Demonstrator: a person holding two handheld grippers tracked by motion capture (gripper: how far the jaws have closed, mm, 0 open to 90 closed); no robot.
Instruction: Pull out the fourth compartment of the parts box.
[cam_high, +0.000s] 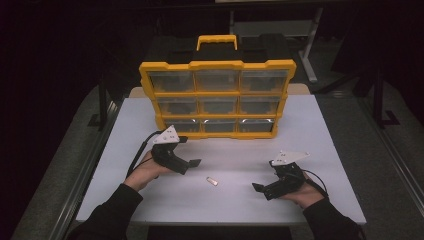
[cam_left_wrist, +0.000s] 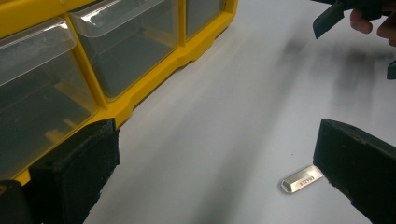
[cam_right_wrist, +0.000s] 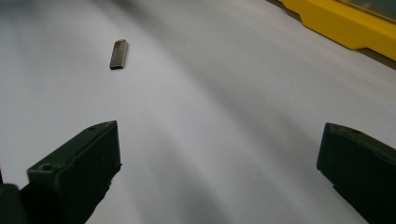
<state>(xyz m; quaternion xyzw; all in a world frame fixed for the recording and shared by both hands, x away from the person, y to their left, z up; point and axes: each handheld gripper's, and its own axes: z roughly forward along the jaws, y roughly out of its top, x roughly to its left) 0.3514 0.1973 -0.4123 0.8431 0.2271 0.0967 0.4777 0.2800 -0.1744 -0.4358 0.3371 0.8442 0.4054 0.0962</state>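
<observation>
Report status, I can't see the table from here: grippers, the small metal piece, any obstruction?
Left gripper open, right gripper open, both empty. Metal piece flat on table between them, untouched. Path clear; organizer behind.

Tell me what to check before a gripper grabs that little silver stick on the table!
1. Little silver stick lies free on the white table, nothing on top: ok.
2. Left gripper is open wide: ok.
3. Right gripper is open wide: ok.
4. Stick sits between a gripper's fingers: not ok; it lies beside the left gripper's finger, off to the side.
5. Yellow drawer box has a drawer open: not ok; all look shut.
</observation>
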